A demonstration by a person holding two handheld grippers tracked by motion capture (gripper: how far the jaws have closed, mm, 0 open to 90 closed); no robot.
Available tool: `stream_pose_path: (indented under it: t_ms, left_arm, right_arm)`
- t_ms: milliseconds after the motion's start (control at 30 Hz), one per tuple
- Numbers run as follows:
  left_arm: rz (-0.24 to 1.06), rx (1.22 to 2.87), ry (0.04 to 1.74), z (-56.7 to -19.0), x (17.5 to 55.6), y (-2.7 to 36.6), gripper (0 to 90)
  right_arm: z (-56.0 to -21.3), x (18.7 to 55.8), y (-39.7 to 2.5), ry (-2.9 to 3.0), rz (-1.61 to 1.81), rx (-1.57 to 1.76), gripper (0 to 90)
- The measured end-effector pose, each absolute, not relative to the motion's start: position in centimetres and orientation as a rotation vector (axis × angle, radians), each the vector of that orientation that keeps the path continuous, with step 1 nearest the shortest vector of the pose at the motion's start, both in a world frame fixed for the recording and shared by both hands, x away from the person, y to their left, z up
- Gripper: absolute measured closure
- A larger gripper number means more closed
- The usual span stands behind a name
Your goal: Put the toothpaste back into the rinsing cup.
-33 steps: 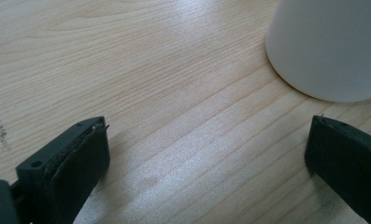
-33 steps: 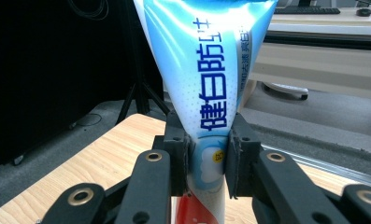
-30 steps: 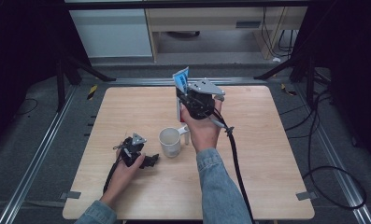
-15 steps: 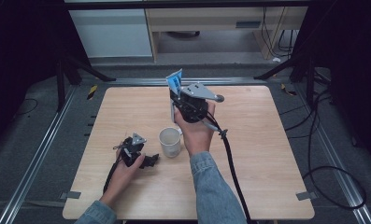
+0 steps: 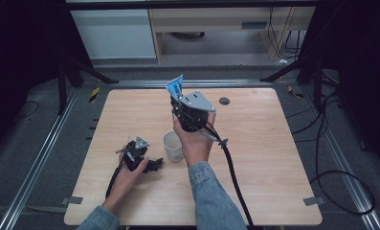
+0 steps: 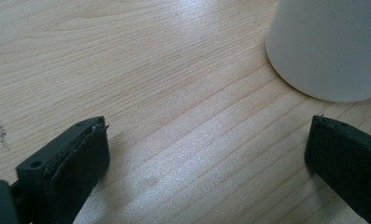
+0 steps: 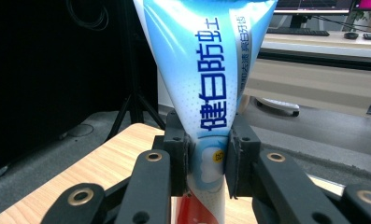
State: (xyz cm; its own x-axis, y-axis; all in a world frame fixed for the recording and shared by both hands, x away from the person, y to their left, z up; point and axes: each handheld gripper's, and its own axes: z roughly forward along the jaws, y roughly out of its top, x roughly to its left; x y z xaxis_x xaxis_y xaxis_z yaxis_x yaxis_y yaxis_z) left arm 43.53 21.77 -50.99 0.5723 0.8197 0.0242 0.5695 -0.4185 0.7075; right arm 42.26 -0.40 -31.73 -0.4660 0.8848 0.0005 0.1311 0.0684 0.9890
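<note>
My right gripper (image 5: 177, 101) is held above the middle of the table, shut on a blue and white toothpaste tube (image 5: 175, 87) that sticks up and away from its jaws. In the right gripper view the tube (image 7: 206, 79) stands upright, pinched near its lower end, with my right gripper (image 7: 206, 161) closed on it. A white cup (image 5: 173, 145) stands on the table just below that hand. My left gripper (image 5: 155, 165) rests low on the table left of the cup, open. In the left gripper view its jaws stand wide apart, my left gripper (image 6: 206, 154) over bare wood, the cup (image 6: 328, 46) at upper right.
The wooden table (image 5: 273, 158) has a small dark round spot (image 5: 224, 101) near its far edge. Black cables (image 5: 233, 172) trail from both grippers toward the near edge. Metal rails and tripod legs surround the table; a cabinet (image 5: 116, 28) stands behind.
My right gripper with the toothpaste tube has moved left, now nearly above the cup. My left gripper has stayed put.
</note>
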Motion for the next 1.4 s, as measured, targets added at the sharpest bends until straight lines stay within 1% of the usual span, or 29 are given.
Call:
stream_pose_path:
  t_ms: [367,1400]
  left_arm:
    - [0.488,2.143,1.104,-51.0,43.5,21.8,0.0]
    - [0.492,2.134,1.106,-51.0,43.5,21.7,0.0]
  right_arm:
    - [-32.8,41.8,0.3,1.676,1.445,1.016,73.5]
    - [-36.3,40.8,0.6,1.685,1.442,1.054,73.5]
